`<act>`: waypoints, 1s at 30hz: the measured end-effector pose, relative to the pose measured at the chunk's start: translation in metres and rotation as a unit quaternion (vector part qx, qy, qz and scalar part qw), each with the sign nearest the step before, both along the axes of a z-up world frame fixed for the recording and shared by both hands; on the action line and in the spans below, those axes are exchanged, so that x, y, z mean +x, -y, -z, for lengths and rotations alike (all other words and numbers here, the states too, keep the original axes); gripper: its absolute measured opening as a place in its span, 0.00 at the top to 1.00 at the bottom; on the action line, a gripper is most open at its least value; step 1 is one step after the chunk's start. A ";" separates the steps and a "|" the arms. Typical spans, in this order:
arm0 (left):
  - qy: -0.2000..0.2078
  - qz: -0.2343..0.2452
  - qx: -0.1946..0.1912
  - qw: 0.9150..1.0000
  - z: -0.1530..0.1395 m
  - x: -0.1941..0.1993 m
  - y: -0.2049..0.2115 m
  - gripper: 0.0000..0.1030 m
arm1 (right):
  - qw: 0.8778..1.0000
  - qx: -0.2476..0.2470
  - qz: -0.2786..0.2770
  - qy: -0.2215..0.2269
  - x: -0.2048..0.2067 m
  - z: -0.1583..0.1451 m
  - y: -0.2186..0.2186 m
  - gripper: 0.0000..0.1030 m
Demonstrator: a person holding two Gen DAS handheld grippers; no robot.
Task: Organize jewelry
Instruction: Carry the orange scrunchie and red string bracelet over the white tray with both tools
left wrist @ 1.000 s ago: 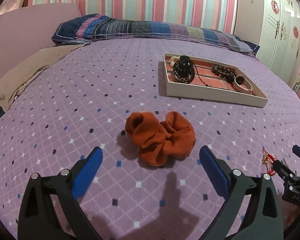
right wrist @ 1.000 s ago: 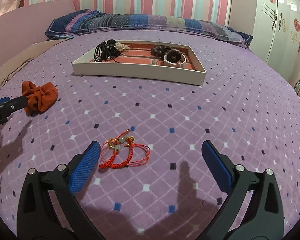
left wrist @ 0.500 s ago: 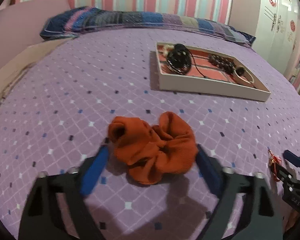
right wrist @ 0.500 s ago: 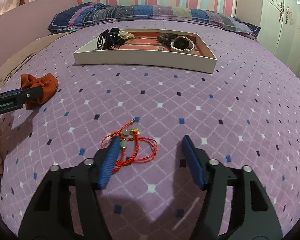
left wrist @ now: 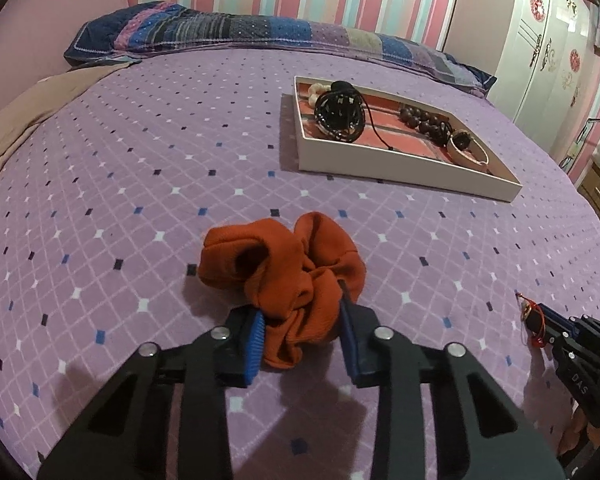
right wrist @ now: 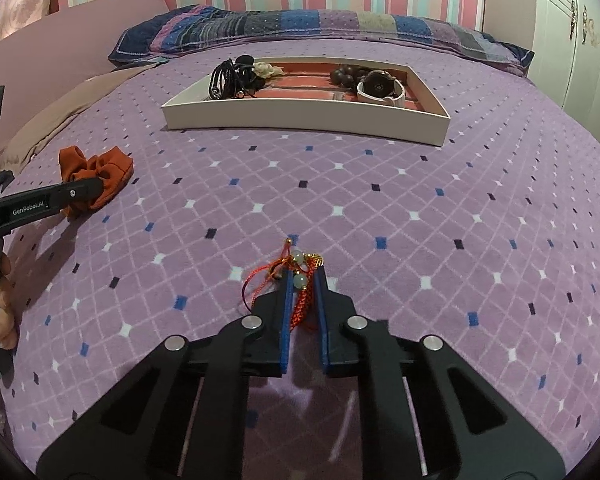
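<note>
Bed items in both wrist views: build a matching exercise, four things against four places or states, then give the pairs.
Things:
1. rust-orange fabric scrunchie
2. red cord bracelet with pale green beads
3. white-strapped wristwatch
4. dark patchwork pillow

Places or states:
A. lying in the white rectangular tray
B. at the head of the bed, past the tray
C. pinched by the left gripper, whose fingers have just been closing
D. pinched by the right gripper, whose fingers have just been closing

Pairs: 1-C, 2-D, 3-A, 4-B

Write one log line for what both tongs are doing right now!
left tongs: closing on orange scrunchie | right tongs: closing on red string bracelet | tray: not reached
</note>
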State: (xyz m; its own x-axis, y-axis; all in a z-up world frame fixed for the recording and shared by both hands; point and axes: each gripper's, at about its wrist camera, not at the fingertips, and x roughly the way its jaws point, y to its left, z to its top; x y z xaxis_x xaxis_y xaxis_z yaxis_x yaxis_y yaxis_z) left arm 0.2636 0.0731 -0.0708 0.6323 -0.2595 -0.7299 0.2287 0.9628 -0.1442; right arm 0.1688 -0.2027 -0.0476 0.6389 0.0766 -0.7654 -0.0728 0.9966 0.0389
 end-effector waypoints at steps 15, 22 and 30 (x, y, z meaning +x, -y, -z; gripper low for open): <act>0.022 -0.001 -0.012 1.000 -0.025 -0.014 0.001 0.78 | 0.999 0.028 0.006 0.019 0.005 -0.020 0.018 0.90; 0.036 0.004 -0.015 0.999 -0.045 -0.014 0.009 0.78 | 0.999 0.031 0.010 0.039 0.019 -0.037 0.030 0.90; 0.053 0.006 -0.017 0.998 -0.067 0.003 0.030 0.78 | 0.997 0.028 0.011 0.067 0.051 -0.065 0.044 0.90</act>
